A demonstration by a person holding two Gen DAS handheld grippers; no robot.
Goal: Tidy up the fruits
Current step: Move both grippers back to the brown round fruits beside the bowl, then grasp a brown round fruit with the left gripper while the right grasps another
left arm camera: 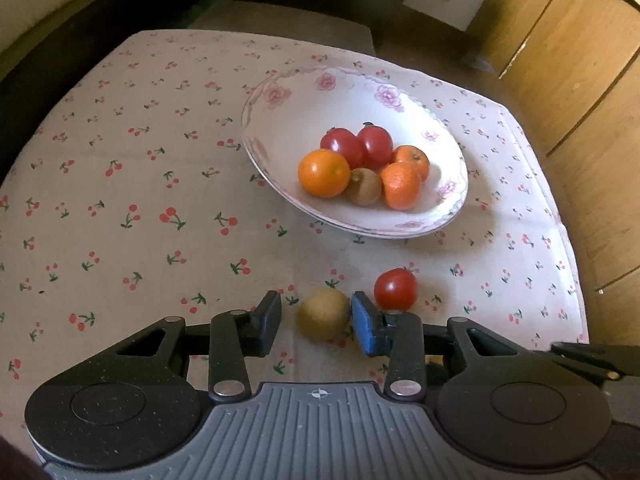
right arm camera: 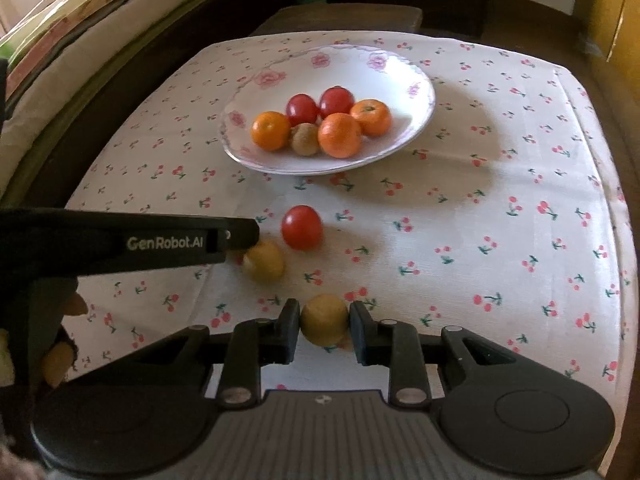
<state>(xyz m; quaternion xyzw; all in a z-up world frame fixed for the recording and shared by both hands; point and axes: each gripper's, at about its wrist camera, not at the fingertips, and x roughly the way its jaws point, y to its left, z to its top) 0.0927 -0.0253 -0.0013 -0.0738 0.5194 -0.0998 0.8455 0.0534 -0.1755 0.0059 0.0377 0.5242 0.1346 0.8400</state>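
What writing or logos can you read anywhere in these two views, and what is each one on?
"GenRobot.AI": white lettering on the side of the left gripper, seen in the right wrist view.
A small compass-like mark, no letters, sits on each gripper's grey ribbed housing.
Nothing else is readable; the cherry-print tablecloth carries no text.

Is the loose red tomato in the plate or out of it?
Out. The tomato sits on the cloth, short of the plate rim.
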